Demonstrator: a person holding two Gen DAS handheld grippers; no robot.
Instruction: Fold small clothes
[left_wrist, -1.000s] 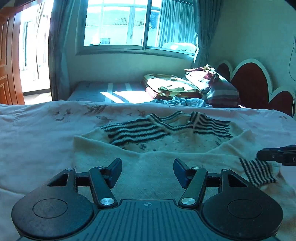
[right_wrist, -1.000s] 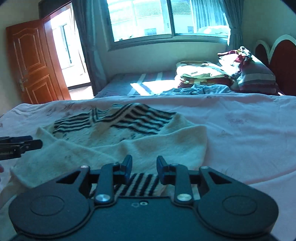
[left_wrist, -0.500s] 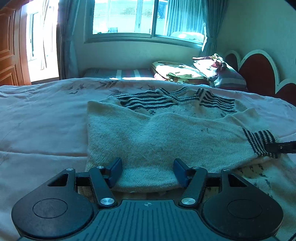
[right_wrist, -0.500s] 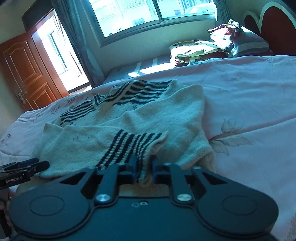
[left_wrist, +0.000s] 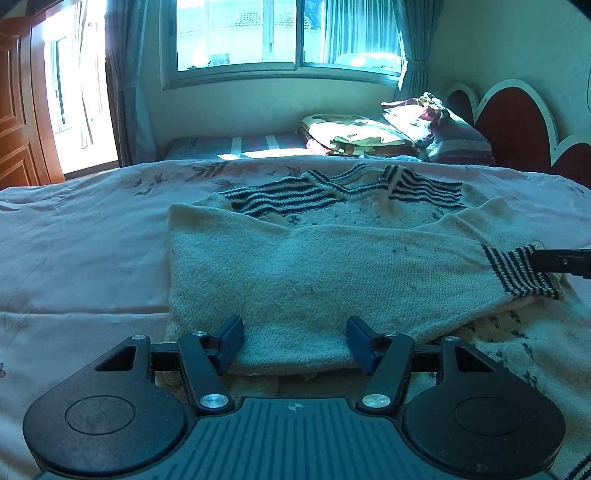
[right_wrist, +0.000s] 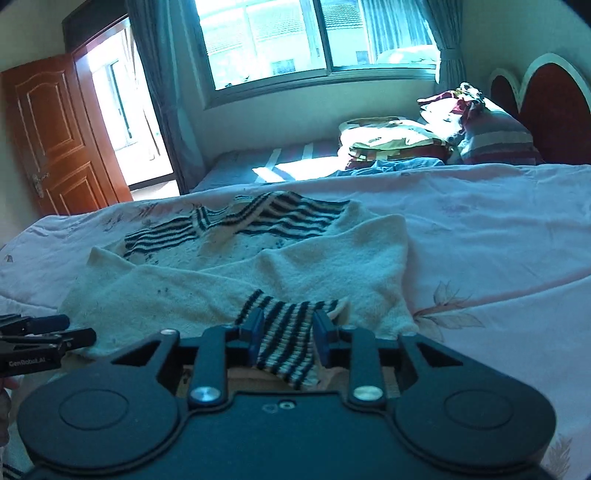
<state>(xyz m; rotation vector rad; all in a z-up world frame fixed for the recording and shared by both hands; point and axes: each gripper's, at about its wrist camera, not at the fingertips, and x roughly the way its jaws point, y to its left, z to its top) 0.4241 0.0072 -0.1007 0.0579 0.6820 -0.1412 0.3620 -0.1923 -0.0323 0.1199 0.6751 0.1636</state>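
Two wrist views of a cream knitted sweater (left_wrist: 332, 273) lying on a pink floral bedsheet (left_wrist: 85, 258), its dark-striped yoke and collar (left_wrist: 332, 192) turned toward the far side of the bed. One sleeve is folded across the body, so that the striped cuff (left_wrist: 517, 273) lies at the right in the left wrist view and nearest the camera in the right wrist view (right_wrist: 288, 339). The left gripper (left_wrist: 293, 338) sits low at the near folded edge of the sweater, its two blue fingers set wide apart with the knit edge lying between them and nothing clamped. The right gripper (right_wrist: 288, 330) has its fingers spread to either side of the striped cuff, which lies between them and drapes toward the gripper body; whether the pads touch the cuff cannot be told, but they do not pinch it. In the left wrist view the right gripper's dark tip (left_wrist: 561, 260) shows at the right edge, just beside the cuff. In the right wrist view the left gripper (right_wrist: 55, 332) shows at the left edge, near the sweater's folded side. Behind the bed stand a window (right_wrist: 314, 37) with curtains, a wooden door (right_wrist: 55, 140), a second bed with a pile of folded bedding (right_wrist: 391, 142) and pillows, and a scalloped red headboard (left_wrist: 517, 122).
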